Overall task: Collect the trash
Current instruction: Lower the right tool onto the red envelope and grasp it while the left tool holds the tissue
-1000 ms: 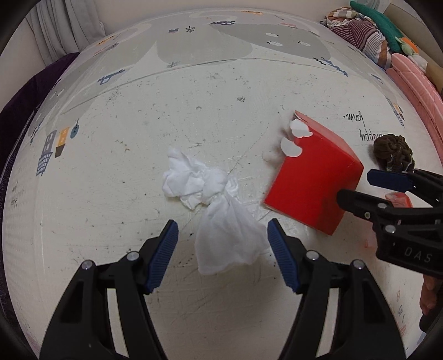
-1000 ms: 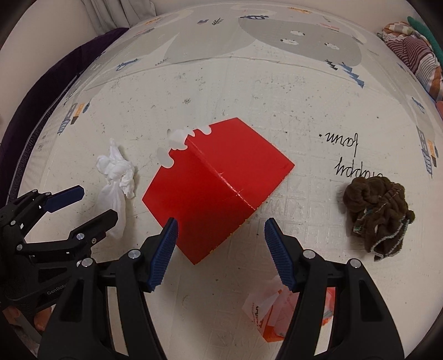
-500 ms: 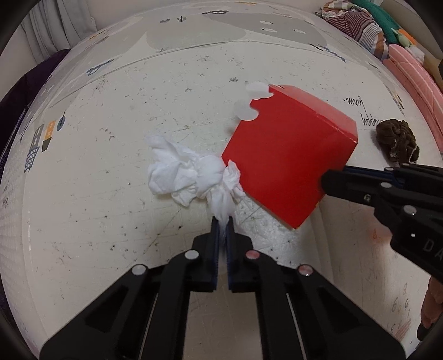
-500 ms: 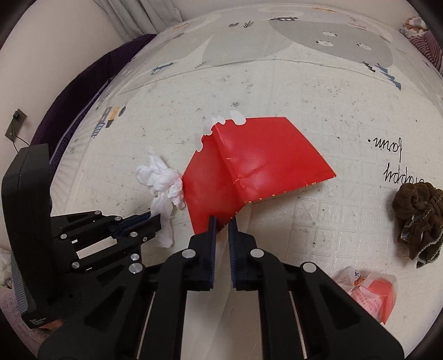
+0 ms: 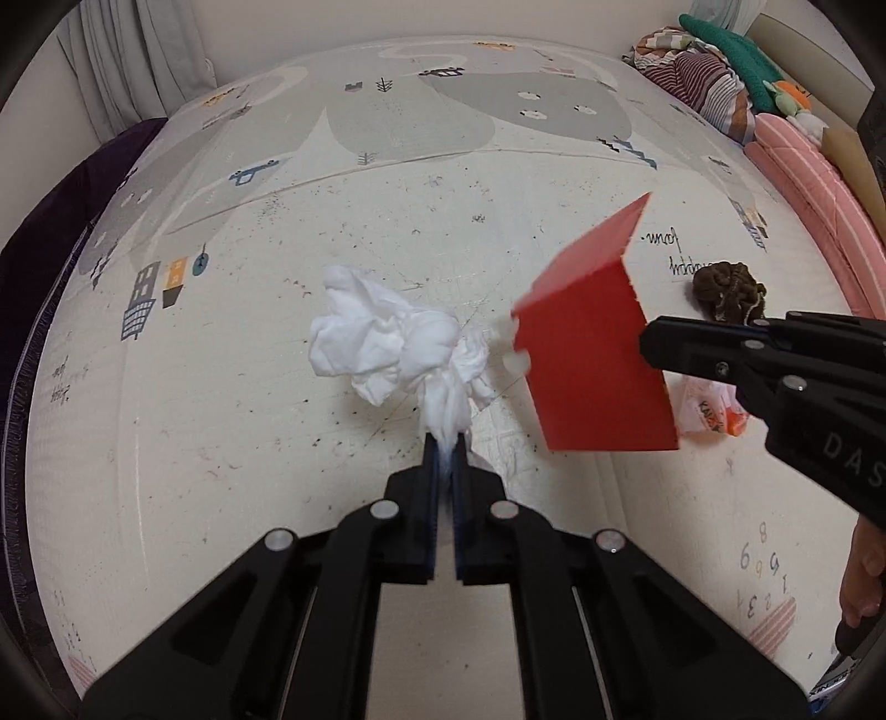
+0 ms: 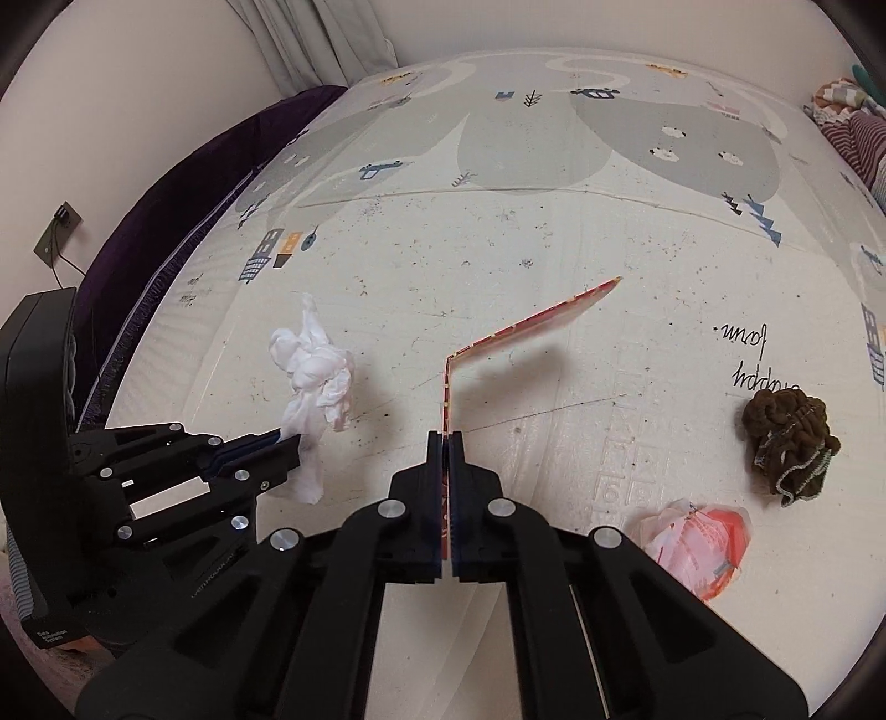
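Both tongs are clamped: left tongs (image 5: 443,443) pinch the tissue (image 5: 387,343) by its tail, right tongs (image 6: 444,443) grip the red card (image 6: 531,327) edge-on, both lifted off the mat (image 6: 554,166), probably for binning.

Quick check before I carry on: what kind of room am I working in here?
Most likely a home bedroom or playroom floor. A printed children's play mat covers the floor, folded bedding and blankets are piled at its edge, and curtains hang along the wall.
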